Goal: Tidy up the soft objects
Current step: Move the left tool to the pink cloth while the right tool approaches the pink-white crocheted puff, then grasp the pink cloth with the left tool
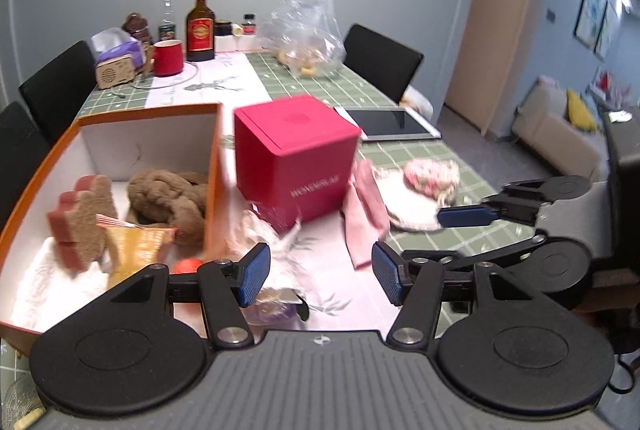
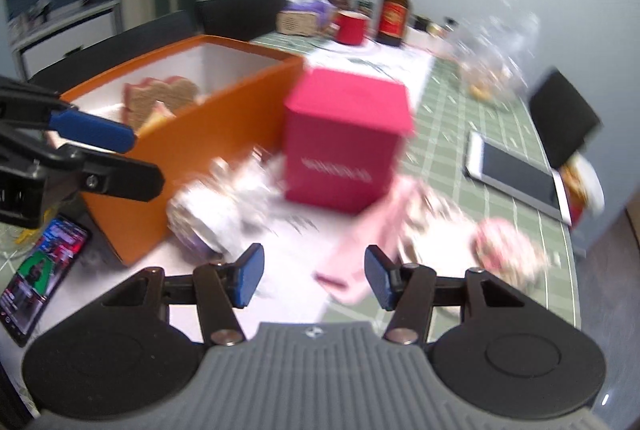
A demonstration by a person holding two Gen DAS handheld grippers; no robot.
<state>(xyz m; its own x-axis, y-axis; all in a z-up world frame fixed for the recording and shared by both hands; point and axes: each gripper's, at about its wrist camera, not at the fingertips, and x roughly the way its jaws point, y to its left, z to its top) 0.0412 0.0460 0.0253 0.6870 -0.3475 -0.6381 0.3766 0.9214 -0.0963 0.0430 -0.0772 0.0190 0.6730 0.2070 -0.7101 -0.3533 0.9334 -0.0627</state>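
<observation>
Both hand-held grippers (image 1: 320, 276) (image 2: 312, 280) open, empty | pink cloth (image 1: 366, 218) lies on table right of red box (image 1: 296, 154) | risk: grab snags neighbouring plastic wrap (image 1: 264, 230), dragging it along.

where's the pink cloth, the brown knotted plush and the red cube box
pink cloth (image 1: 366, 218): left wrist view, middle of the folded strip.
brown knotted plush (image 1: 170, 196): left wrist view, centre of the knot, inside the orange box.
red cube box (image 1: 294, 166): left wrist view, front face.
</observation>
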